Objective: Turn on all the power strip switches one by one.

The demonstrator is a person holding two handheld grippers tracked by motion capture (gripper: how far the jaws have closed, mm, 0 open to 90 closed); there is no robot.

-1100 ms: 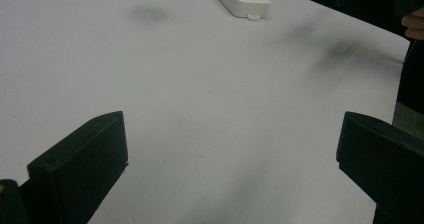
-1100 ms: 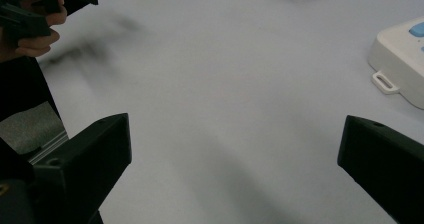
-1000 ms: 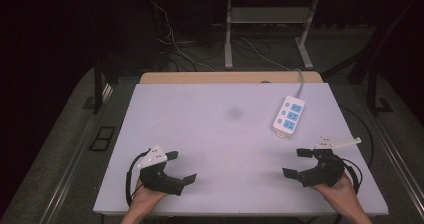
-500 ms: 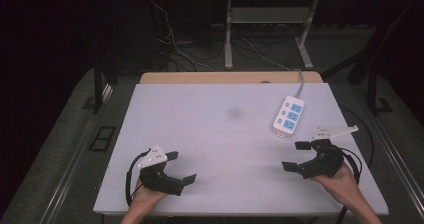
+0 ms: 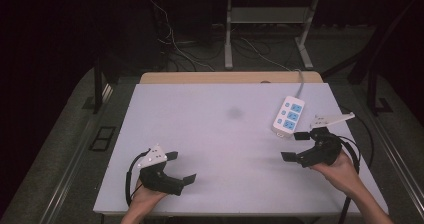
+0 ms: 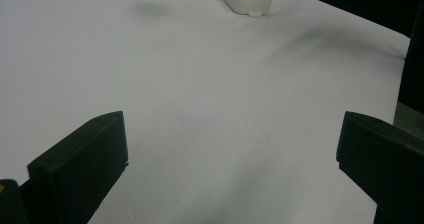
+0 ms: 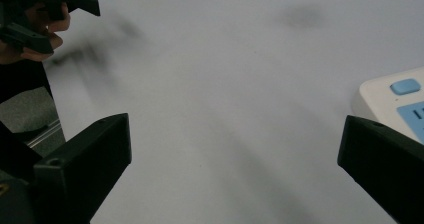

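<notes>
Left tongs (image 5: 181, 167) jaws wide, empty, near front-left of white surface (image 5: 215, 134), right tongs (image 5: 295, 145) jaws wide, empty, just beside near end of power strip (image 5: 288, 115) at right-rear, faint dark smudge (image 5: 234, 113) mid-surface

I'm looking down on a pale counter (image 5: 210, 134) that is sitting in a dim, dark room. A wooden strip (image 5: 230, 77) is running along its far edge. Beyond it, the metal legs of another table (image 5: 228, 39) are standing on a dark grey floor (image 5: 65, 129), with loose cables (image 5: 175, 46) lying around them. A small floor plate (image 5: 101, 137) is showing at the left beside the counter. I'm seeing a faint dark smudge (image 5: 234, 113) near the counter's middle.
</notes>
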